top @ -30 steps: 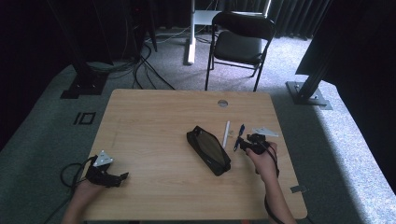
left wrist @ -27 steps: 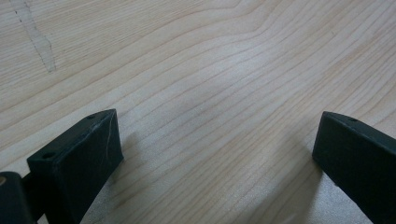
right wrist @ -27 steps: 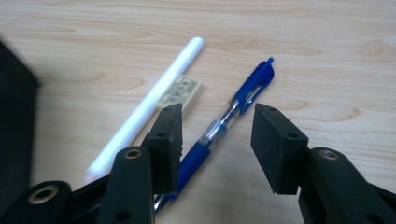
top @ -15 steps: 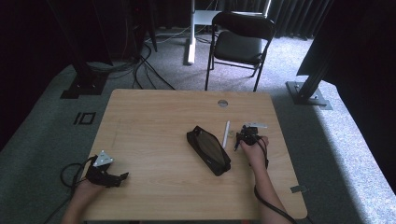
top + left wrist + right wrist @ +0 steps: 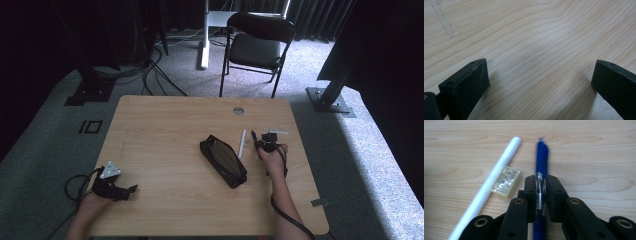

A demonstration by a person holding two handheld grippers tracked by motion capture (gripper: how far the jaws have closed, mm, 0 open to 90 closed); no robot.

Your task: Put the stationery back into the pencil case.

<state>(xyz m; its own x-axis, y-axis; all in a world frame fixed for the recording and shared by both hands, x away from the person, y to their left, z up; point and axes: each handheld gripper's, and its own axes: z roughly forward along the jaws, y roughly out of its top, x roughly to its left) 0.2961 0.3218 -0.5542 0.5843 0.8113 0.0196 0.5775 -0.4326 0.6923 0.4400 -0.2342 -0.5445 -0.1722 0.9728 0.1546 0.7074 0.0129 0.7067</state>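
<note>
My right gripper [image 5: 540,187] is shut on a blue pen [image 5: 541,157]; its jaws have just been closing onto the barrel, which lies on the wooden table [image 5: 165,135]. A white pen [image 5: 491,182] and a small eraser [image 5: 506,181] lie just left of it. In the high view the right gripper [image 5: 262,142] sits right of the white pen [image 5: 242,143] and a black pencil case [image 5: 223,160]. My left gripper [image 5: 125,192] rests at the table's near left corner, and its jaws [image 5: 540,75] stand open over bare wood.
A round cable hole [image 5: 238,110] sits near the table's far edge. A thin white strip [image 5: 277,132] lies just beyond the right gripper. A black folding chair [image 5: 255,50] stands on the carpet behind the table, with stand bases on either side.
The right hand has moved a little left and away toward the pens, and its jaws have closed on the blue pen. The left hand has stayed put.
</note>
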